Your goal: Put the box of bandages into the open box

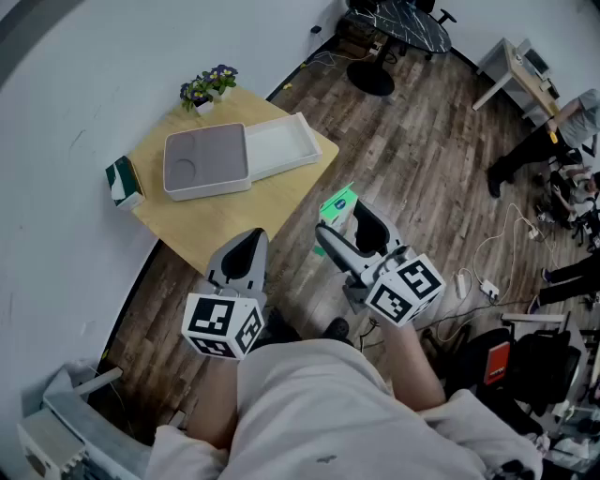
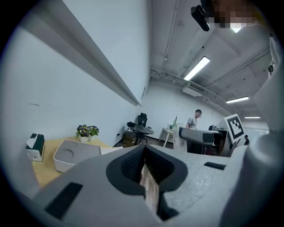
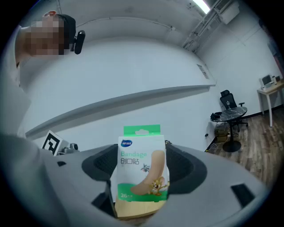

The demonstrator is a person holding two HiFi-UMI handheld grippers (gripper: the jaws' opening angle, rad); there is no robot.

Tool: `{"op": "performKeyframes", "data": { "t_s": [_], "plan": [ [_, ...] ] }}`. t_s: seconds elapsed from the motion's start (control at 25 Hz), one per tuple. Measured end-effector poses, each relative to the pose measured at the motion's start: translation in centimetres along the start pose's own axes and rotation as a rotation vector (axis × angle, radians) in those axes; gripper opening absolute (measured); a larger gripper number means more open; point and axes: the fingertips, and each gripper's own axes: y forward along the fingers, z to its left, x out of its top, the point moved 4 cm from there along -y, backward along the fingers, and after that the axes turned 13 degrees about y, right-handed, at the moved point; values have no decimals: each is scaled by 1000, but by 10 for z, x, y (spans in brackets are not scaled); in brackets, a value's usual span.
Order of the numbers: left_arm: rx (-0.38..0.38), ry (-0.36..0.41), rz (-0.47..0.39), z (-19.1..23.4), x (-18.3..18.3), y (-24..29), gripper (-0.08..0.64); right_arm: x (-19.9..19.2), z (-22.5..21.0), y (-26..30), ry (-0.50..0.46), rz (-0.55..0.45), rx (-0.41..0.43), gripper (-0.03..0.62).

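The box of bandages [image 3: 141,173], white and green with a cartoon plaster on it, stands upright between the jaws of my right gripper [image 3: 141,179], which is shut on its sides. In the head view the box of bandages [image 1: 337,203] and the right gripper [image 1: 343,225] hang over the wooden floor, just off the table's near right edge. The open box lies on the yellow table [image 1: 220,220]: a grey part with a round recess [image 1: 204,159] and a white tray [image 1: 281,142] beside it. My left gripper [image 1: 247,240] is shut and empty near the table's front corner.
A green tissue box [image 1: 122,180] and a small pot of flowers [image 1: 208,86] stand at the table's left and far edges, by the white wall. A black round table [image 1: 403,23], a desk [image 1: 525,75], floor cables [image 1: 487,272] and a seated person [image 1: 553,141] fill the room's right side.
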Motion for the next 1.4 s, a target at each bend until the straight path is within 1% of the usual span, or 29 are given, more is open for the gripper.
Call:
{"op": "performKeyframes", "data": {
  "t_s": [0.48, 0.8, 1.16, 1.4],
  "plan": [
    [-5, 7, 4, 5, 3, 3, 5, 0, 2, 10, -18, 15, 2, 345],
    [-10, 1, 4, 7, 0, -7, 5, -6, 8, 9, 18, 7, -2, 347],
    [-17, -14, 20, 5, -12, -21, 5, -24, 19, 7, 29, 35, -6, 348],
    [-7, -24, 33, 7, -17, -22, 5, -25, 19, 10, 34, 50, -3, 348]
  ]
}}
